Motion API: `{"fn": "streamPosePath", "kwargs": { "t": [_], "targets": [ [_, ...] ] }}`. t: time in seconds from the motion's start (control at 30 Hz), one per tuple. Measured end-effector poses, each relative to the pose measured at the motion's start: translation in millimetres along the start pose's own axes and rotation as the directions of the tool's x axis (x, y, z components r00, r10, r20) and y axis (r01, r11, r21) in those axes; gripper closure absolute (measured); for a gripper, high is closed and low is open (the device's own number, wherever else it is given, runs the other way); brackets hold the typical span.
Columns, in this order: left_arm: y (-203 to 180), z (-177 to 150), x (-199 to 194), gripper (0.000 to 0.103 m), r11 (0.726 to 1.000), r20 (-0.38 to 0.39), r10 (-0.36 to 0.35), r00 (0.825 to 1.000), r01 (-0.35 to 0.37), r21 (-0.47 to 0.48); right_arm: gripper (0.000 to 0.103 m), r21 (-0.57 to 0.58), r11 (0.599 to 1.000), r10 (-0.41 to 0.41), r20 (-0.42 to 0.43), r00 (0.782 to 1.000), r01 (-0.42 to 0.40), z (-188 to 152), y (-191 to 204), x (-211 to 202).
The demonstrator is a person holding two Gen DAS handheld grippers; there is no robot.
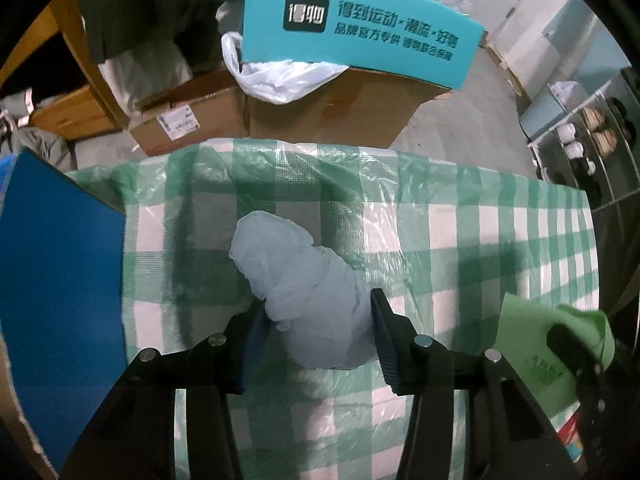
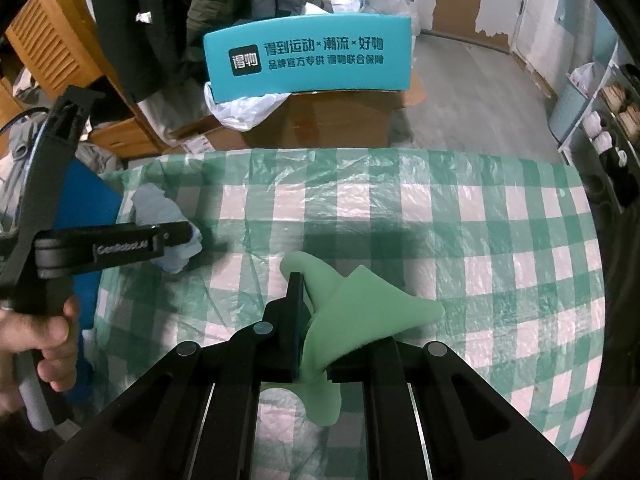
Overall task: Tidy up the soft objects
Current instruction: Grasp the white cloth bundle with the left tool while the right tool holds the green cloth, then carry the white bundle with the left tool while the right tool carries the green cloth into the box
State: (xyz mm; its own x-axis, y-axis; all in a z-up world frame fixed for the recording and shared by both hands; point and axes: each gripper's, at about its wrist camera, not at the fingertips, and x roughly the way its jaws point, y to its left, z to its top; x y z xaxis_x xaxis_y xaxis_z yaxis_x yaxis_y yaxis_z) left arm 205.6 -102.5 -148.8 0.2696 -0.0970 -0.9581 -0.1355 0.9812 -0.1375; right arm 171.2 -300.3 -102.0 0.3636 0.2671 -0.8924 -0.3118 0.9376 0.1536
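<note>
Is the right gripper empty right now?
No, the right gripper is shut on a green cloth, pinched above the checked tablecloth.

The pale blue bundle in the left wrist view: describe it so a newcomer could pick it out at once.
On the green-and-white checked tablecloth, beside the dark blue board, the pale blue bundle lies between the left gripper fingers. It is crumpled, greyish-blue cloth, unlike the smooth green piece clamped in the right gripper.

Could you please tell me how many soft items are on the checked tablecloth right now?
2: a pale blue cloth between the left gripper's fingers near the blue box, and a green cloth pinched by the right gripper.
</note>
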Motion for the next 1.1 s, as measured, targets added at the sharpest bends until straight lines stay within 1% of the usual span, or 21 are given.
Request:
{"fn": "streamPosePath", "kwargs": {
  "t": [0.27,0.53,0.83,1.1],
  "targets": [
    [-7.9,-14.3,-30.4,0.054,0.993,0.069,0.038,0.997,-0.045,0.111,0.095,-0.002,1.000,0.020,0.024,1.000,-0.020,0.8,8.0,-16.2],
    [-11.6,-30.3,-54.7,0.054,0.983,0.118,0.048,0.992,-0.068,0.172,0.095,-0.024,1.000,0.018,0.046,0.999,-0.017,1.3,20.7,-33.4],
    [-8.4,-47.6,-91.2,0.054,0.979,0.174,0.023,0.984,-0.058,0.197,0.095,-0.042,0.999,0.027,0.065,0.998,-0.024,1.4,37.3,-48.9],
    [4.2,-64.9,-120.7,0.054,0.979,0.238,0.005,0.971,-0.053,0.199,0.095,-0.084,0.995,0.054,0.096,0.994,-0.046,2.8,64.4,-67.8]
  ]
}}
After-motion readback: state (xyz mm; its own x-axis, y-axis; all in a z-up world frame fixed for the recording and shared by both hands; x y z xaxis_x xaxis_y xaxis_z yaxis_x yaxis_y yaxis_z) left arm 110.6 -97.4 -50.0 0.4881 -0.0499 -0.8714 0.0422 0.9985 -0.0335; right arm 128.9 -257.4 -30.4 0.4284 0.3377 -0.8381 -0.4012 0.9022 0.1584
